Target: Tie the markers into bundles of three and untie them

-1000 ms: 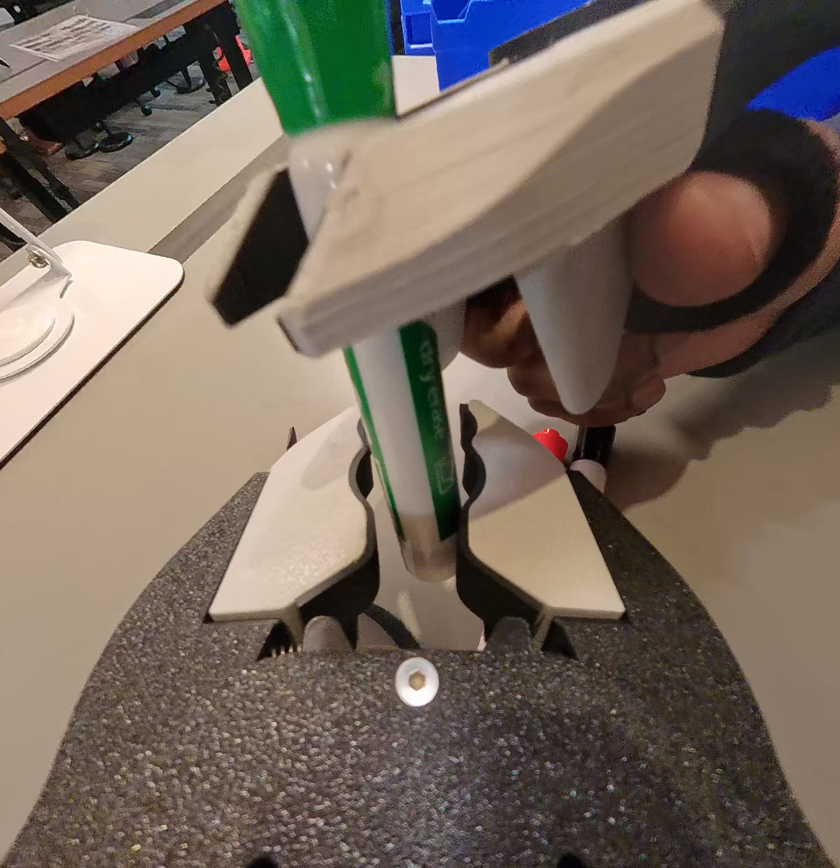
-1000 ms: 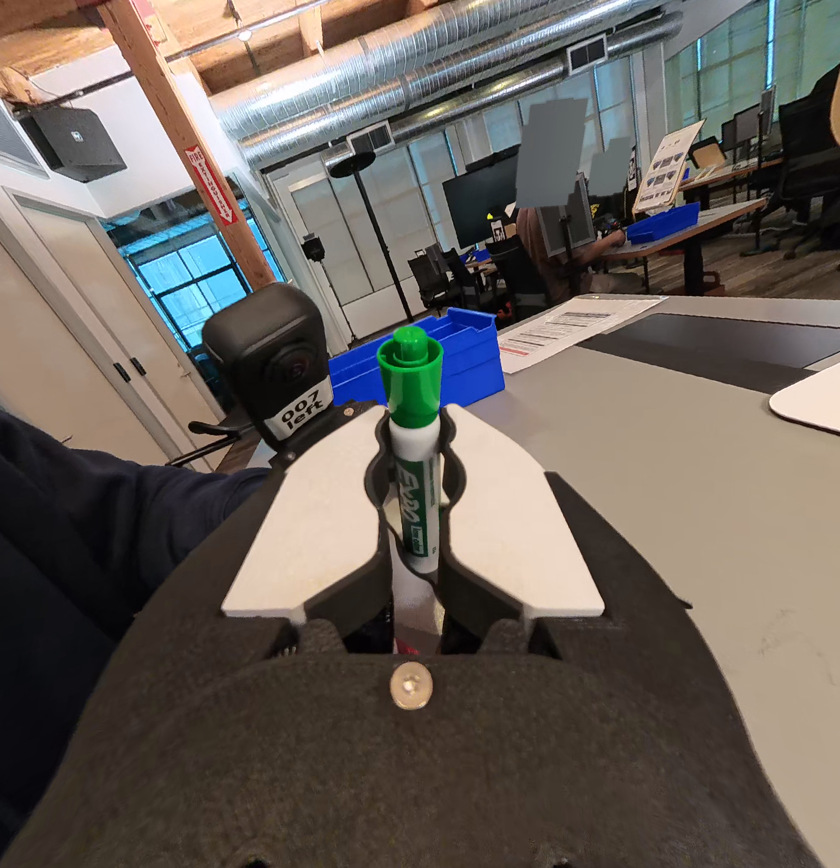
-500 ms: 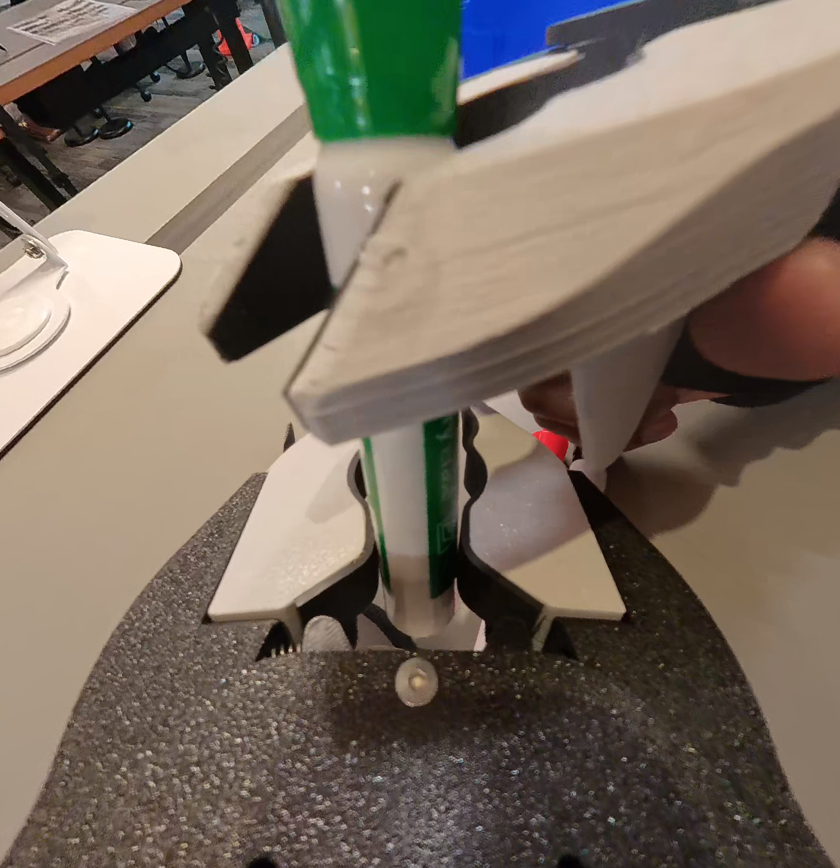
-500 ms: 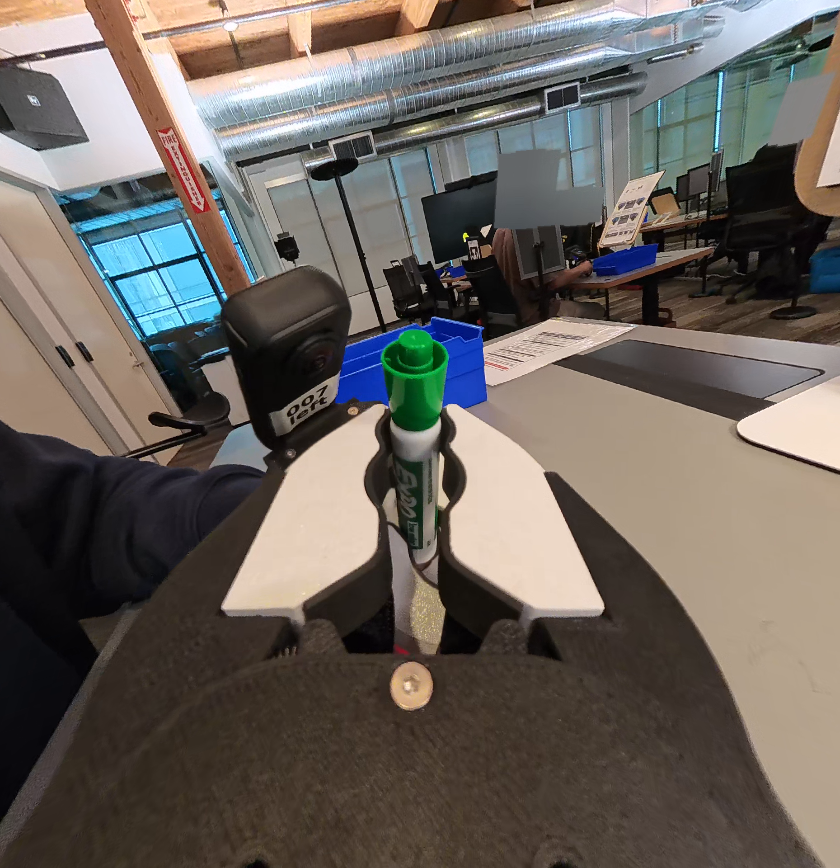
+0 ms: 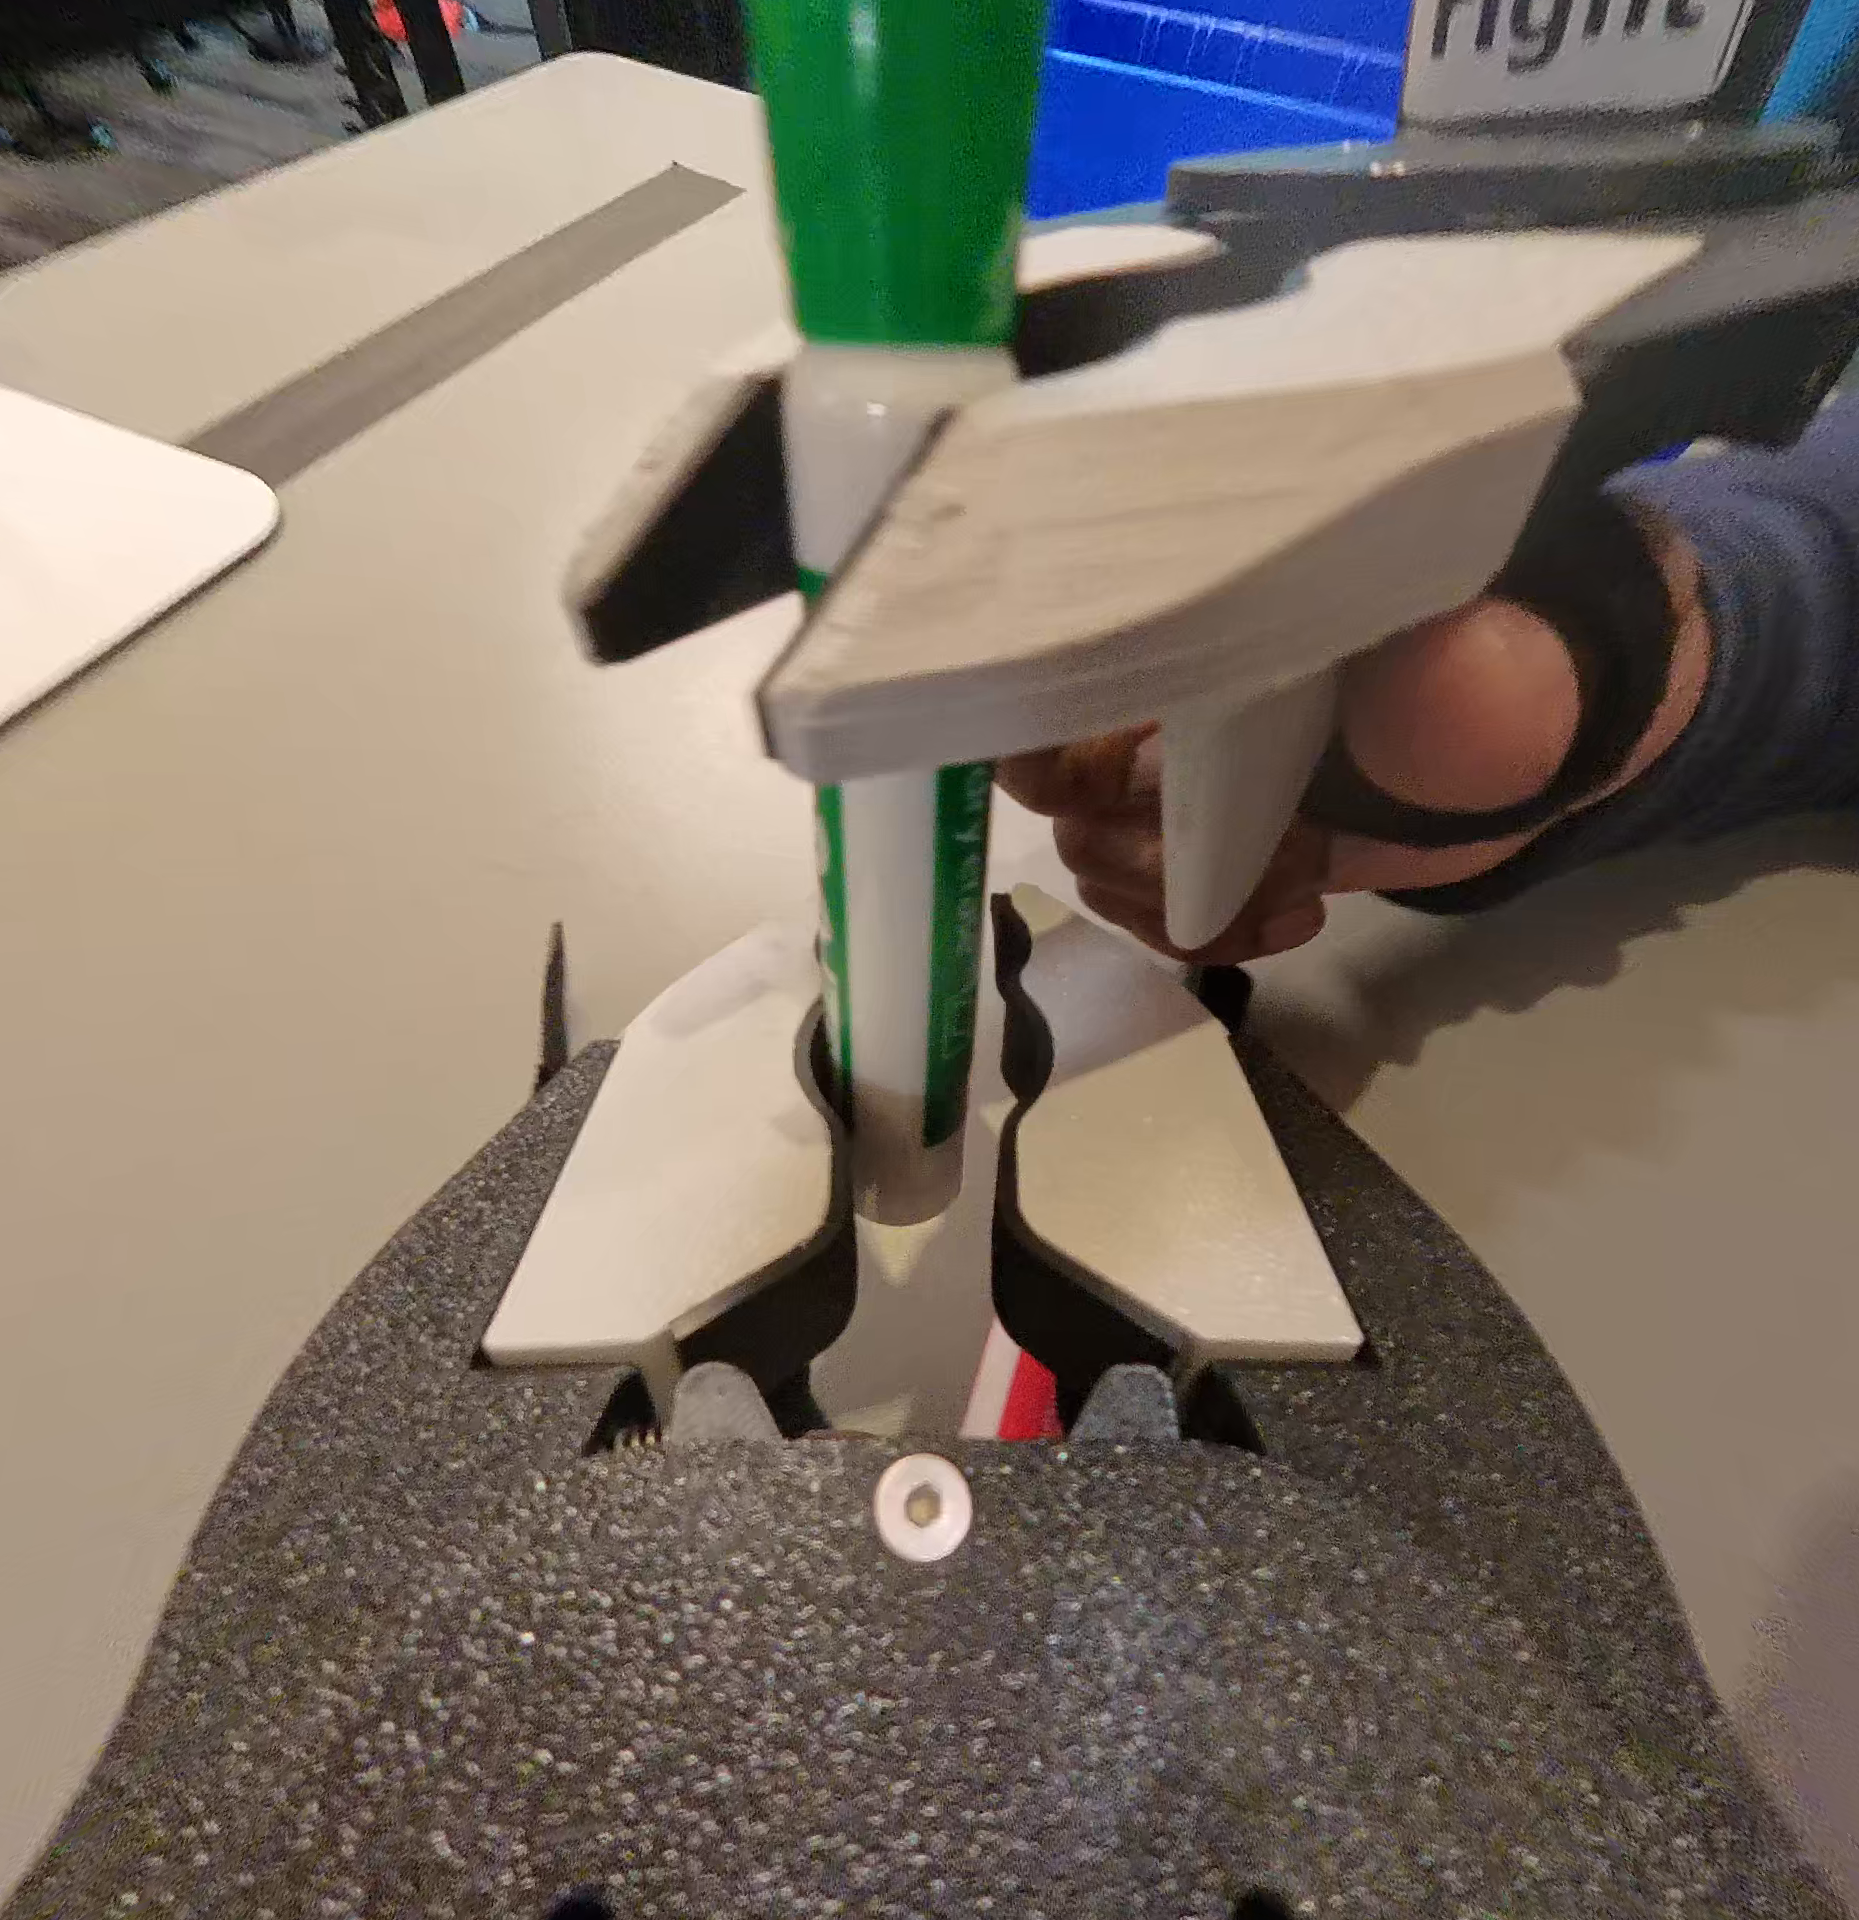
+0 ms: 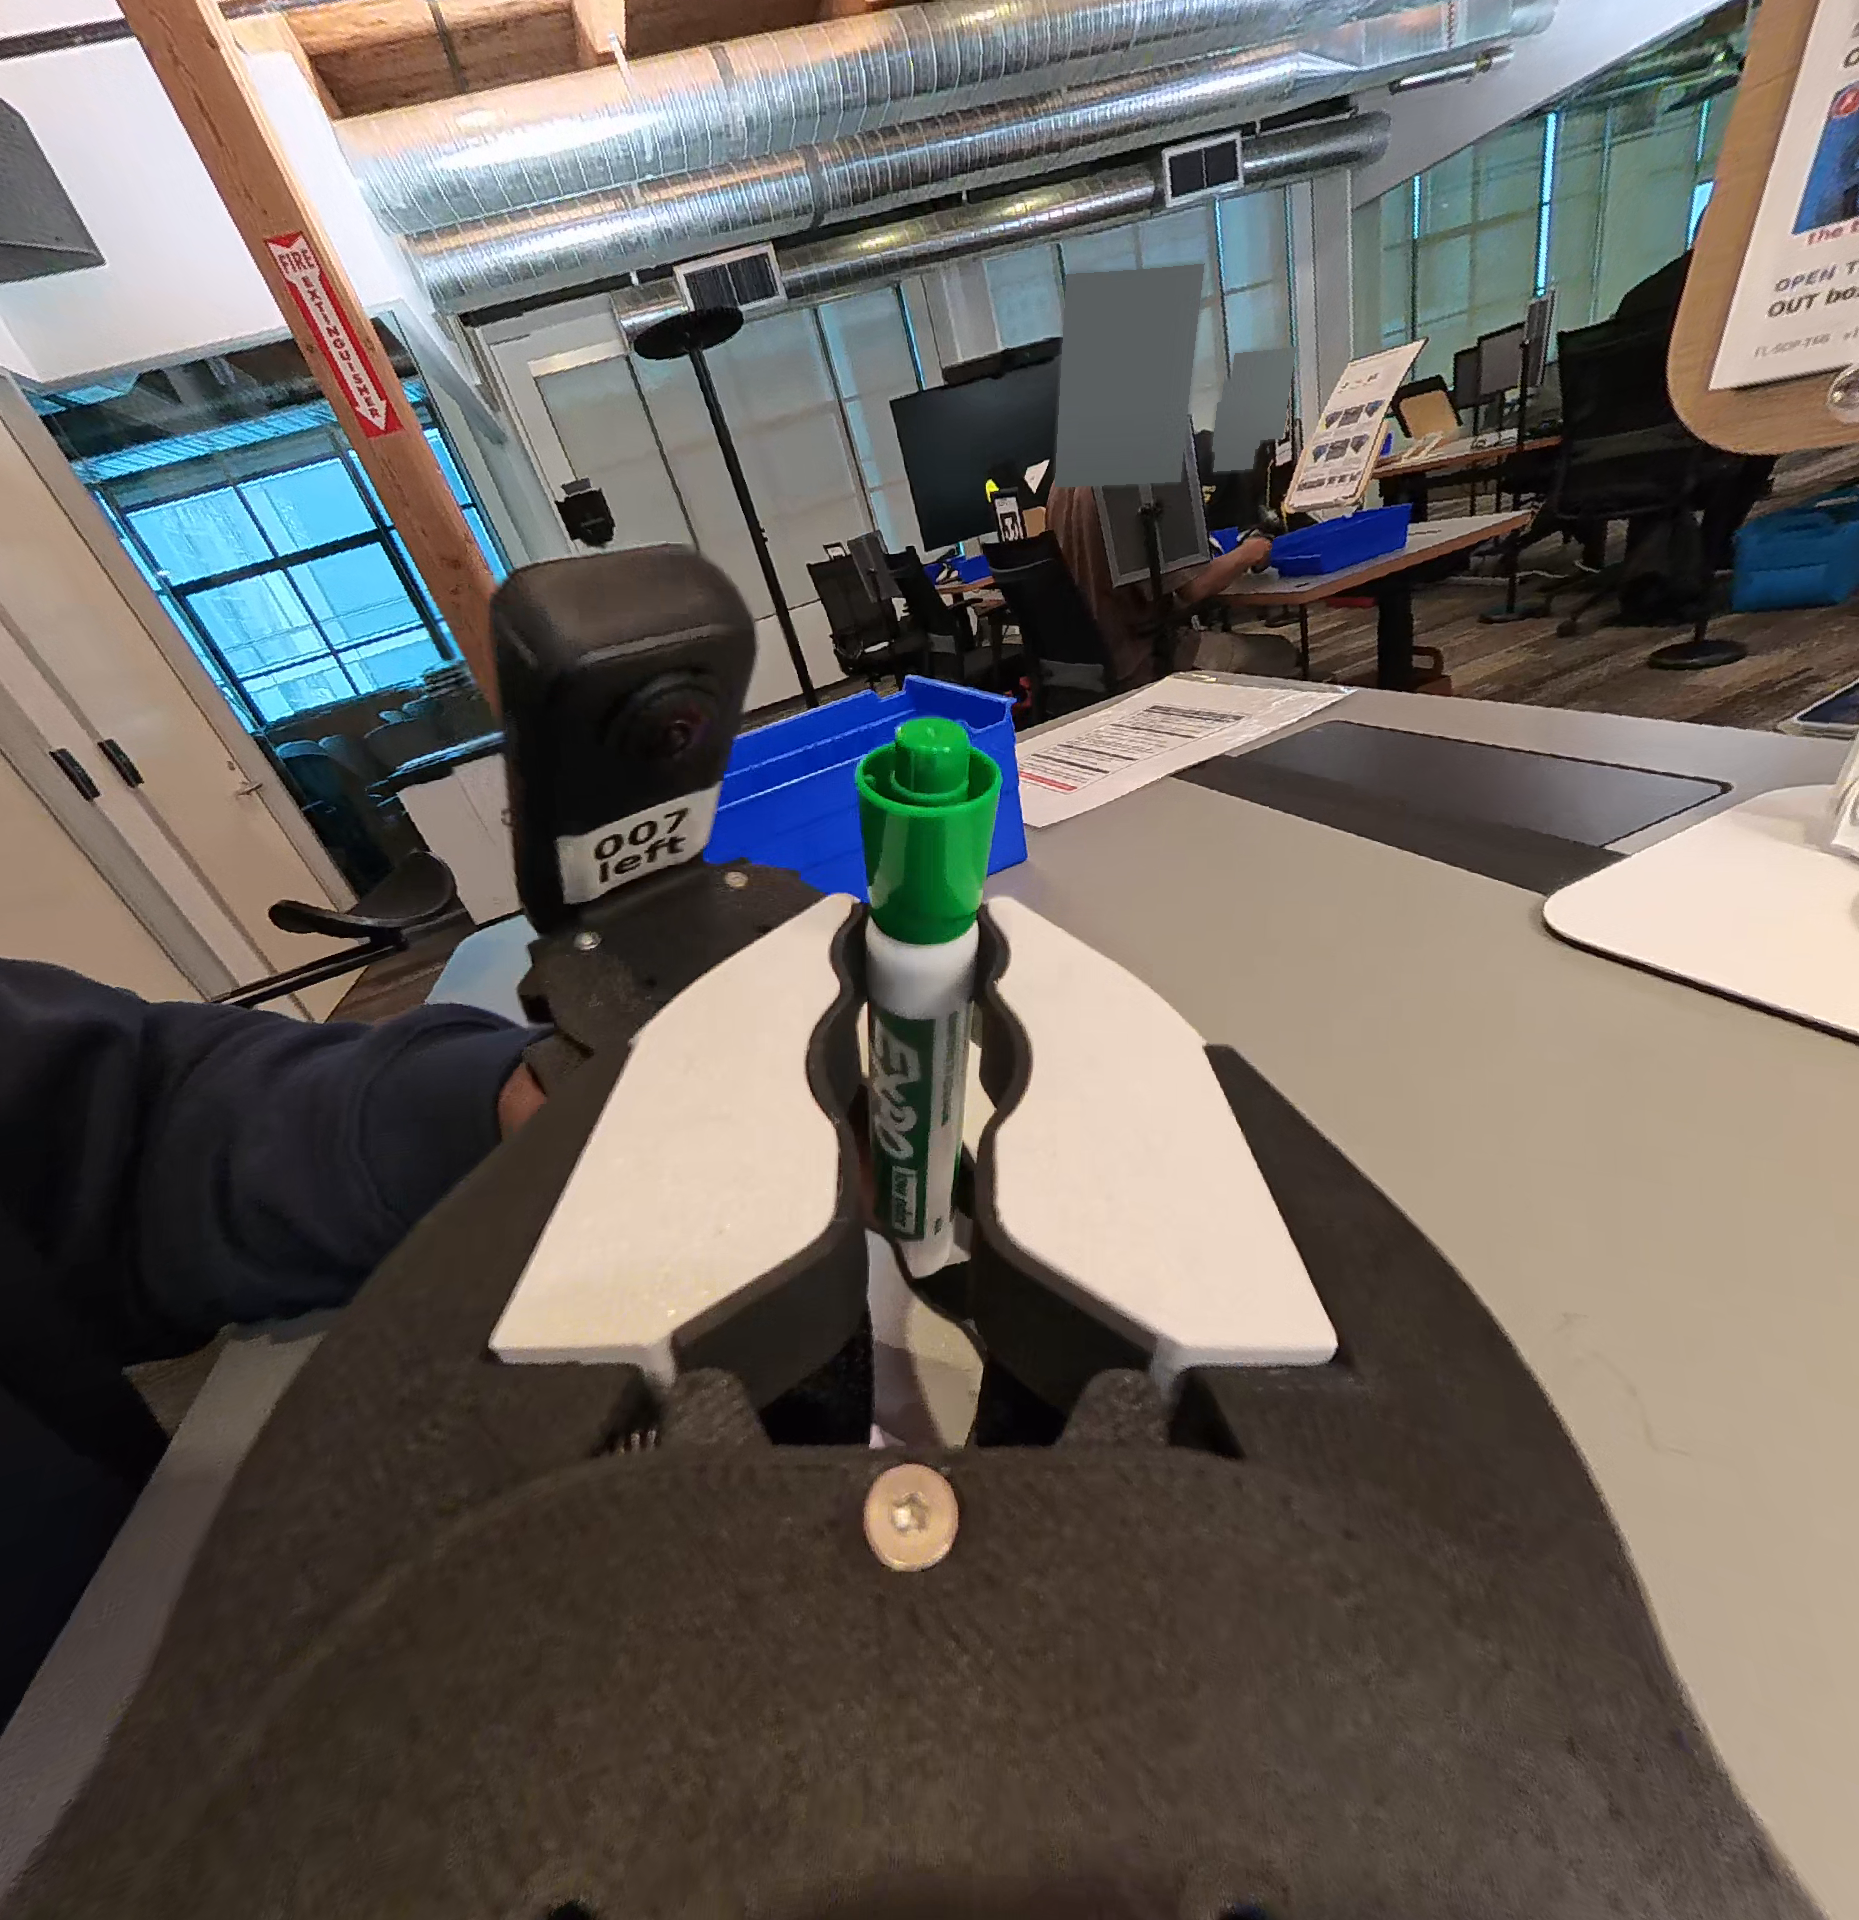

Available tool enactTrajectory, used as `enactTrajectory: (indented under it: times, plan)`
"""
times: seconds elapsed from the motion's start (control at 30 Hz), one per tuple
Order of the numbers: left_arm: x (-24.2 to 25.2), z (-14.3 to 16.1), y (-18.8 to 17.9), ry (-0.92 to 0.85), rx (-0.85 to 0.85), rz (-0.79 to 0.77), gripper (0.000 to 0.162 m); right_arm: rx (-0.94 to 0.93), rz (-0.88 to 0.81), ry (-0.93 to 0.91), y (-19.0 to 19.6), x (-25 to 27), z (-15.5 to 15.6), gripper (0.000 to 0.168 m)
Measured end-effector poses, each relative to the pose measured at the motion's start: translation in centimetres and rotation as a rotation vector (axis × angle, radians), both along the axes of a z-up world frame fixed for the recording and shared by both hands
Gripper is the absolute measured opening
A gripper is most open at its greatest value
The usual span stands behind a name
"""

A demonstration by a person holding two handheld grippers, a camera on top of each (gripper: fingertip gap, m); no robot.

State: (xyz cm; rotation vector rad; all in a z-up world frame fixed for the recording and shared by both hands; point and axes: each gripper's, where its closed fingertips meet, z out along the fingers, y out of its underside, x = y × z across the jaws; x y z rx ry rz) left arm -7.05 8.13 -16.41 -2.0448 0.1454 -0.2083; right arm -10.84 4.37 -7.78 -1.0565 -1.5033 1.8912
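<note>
Since half a second ago, the green marker (image 5: 909,966) has risen partly out of the left tool (image 5: 920,1049), whose jaws now stand parted around its butt end, touching only on one side. Above the left tool, the right tool (image 6: 917,1049) is clamped on the marker's white barrel just below the green cap, holding it upright over the grey bench (image 5: 281,831). Beneath the left tool, a red marker (image 5: 1013,1397) shows through the gap. Beyond the green marker sits a blue bin (image 6: 800,790).
</note>
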Motion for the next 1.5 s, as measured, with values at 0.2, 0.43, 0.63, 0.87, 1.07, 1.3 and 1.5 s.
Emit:
enactTrajectory:
  times: [0.2,0.43,0.63,0.87,1.07,1.3,1.5]
  plan:
    - [0.3,0.1,-0.1,-0.167,-0.015,-0.011,0.022,-0.044,0.013,-0.055,0.3,-0.3,-0.4,0.019]
    - [0.8,-0.3,-0.4,-0.313,-0.077,-0.028,0.020,-0.126,0.044,-0.166,0.7,-0.7,-1.2,0.018]
    - [2.8,0.3,-0.5,-0.487,-0.095,-0.094,0.018,-0.173,0.109,-0.247,0.3,-0.7,-1.3,0.019]
    - [2.6,0.6,-0.4,-0.568,-0.073,-0.083,0.024,-0.202,0.116,-0.274,0.5,-0.8,-1.7,0.018]
    - [2.4,0.8,-0.5,-0.553,-0.060,-0.084,0.020,-0.239,0.164,-0.334,0.3,-0.7,-2.3,0.019]
    - [2.6,1.8,-0.7,-0.666,-0.032,-0.126,0.021,-0.198,0.197,-0.350,0.6,-0.5,-2.1,0.024]
    - [0.5,0.9,-1.6,-0.632,-0.075,-0.105,0.020,0.029,0.156,-0.374,3.0,1.2,-3.6,0.039]
